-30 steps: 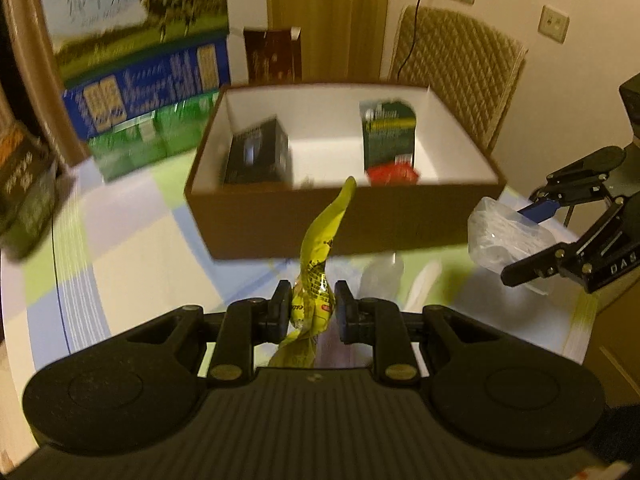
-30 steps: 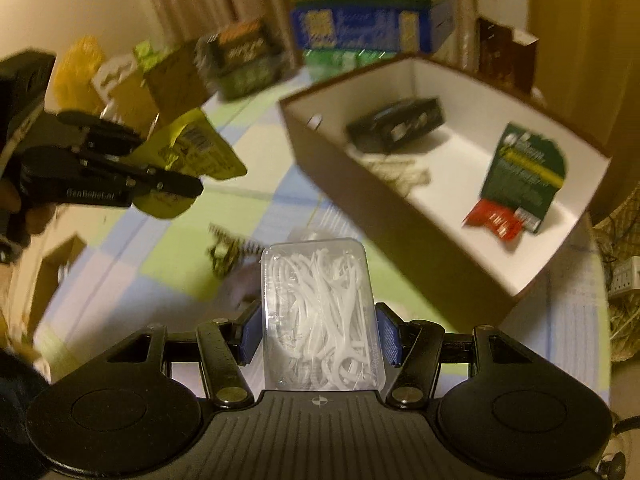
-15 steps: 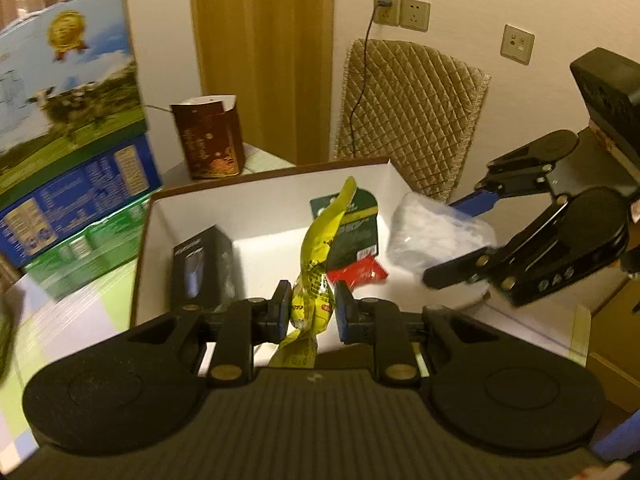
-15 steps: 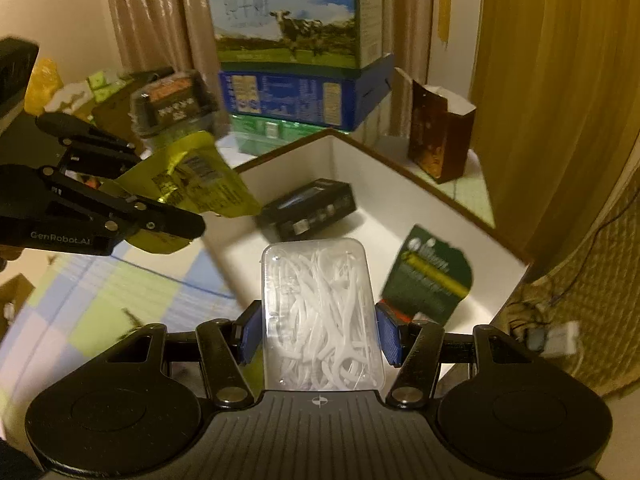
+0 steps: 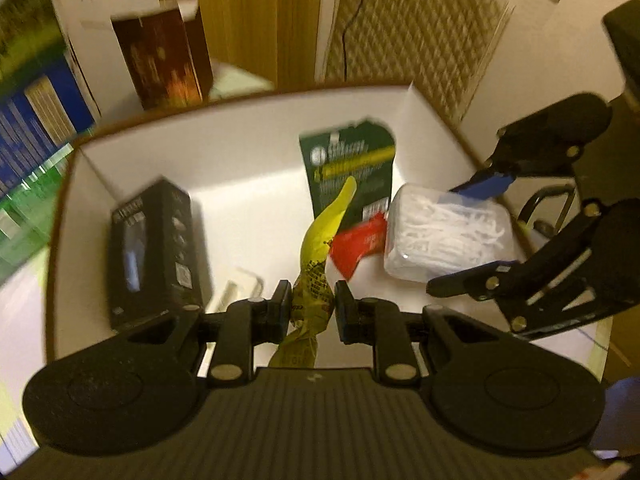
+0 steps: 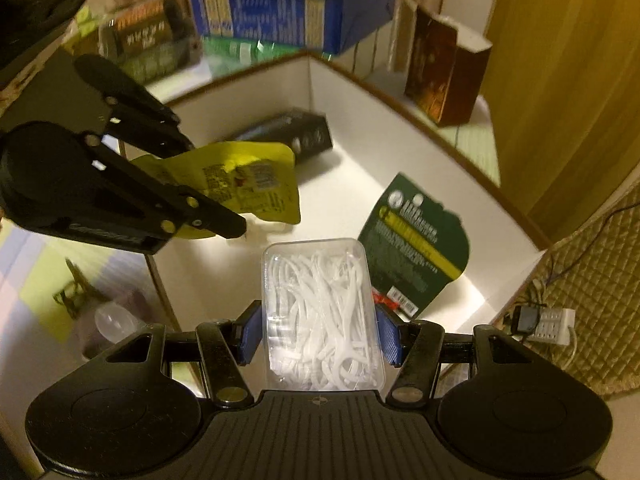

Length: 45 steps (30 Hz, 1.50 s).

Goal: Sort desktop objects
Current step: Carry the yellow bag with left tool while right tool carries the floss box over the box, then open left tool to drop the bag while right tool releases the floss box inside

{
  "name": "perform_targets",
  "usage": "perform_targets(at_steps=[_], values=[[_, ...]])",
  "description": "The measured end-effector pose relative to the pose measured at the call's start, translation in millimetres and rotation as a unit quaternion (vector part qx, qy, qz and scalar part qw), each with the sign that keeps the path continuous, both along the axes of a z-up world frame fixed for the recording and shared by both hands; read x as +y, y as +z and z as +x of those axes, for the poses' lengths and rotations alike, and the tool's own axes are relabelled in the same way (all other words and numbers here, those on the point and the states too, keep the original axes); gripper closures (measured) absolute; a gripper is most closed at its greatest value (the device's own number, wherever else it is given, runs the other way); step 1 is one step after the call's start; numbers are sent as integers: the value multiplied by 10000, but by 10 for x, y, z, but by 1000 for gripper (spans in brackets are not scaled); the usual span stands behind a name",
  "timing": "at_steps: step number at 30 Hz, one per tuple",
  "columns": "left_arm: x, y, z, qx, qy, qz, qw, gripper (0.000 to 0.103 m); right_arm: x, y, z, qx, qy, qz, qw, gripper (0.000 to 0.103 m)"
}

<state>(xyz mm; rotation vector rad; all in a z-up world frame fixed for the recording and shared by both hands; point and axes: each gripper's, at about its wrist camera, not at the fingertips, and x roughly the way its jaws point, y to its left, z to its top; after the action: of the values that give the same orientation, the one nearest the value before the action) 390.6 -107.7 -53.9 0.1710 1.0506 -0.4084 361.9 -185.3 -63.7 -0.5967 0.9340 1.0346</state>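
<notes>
My left gripper (image 5: 311,305) is shut on a yellow snack packet (image 5: 320,248) and holds it over the open cardboard box (image 5: 248,128). My right gripper (image 6: 320,334) is shut on a clear case of white floss picks (image 6: 320,312), held over the box's right part. In the right wrist view the left gripper (image 6: 224,216) with the yellow packet (image 6: 248,184) hangs over the box (image 6: 400,96). In the left wrist view the right gripper (image 5: 468,236) holds the floss case (image 5: 444,236) just above the box floor.
Inside the box lie a black carton (image 5: 154,252), a green card package (image 5: 350,172) and a red packet (image 5: 358,244). A brown bag (image 5: 166,56) and stacked milk cartons (image 6: 280,12) stand behind. A small bottle (image 6: 112,324) lies on the checked cloth.
Both grippers have moved forward from the table in front of the box to over its inside and lower, each still holding its item.
</notes>
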Motion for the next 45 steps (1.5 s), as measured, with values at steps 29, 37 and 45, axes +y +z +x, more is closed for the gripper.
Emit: perform_targets(at_steps=[29, 37, 45], values=[[-27, -408, 172, 733, 121, 154, 9971, 75, 166, -418, 182, 376, 333, -654, 9966, 48], [85, -288, 132, 567, 239, 249, 9978, 61, 166, -415, 206, 503, 221, -496, 9973, 46], [134, -207, 22, 427, 265, 392, 9980, 39, 121, -257, 167, 361, 247, -302, 9986, 21]])
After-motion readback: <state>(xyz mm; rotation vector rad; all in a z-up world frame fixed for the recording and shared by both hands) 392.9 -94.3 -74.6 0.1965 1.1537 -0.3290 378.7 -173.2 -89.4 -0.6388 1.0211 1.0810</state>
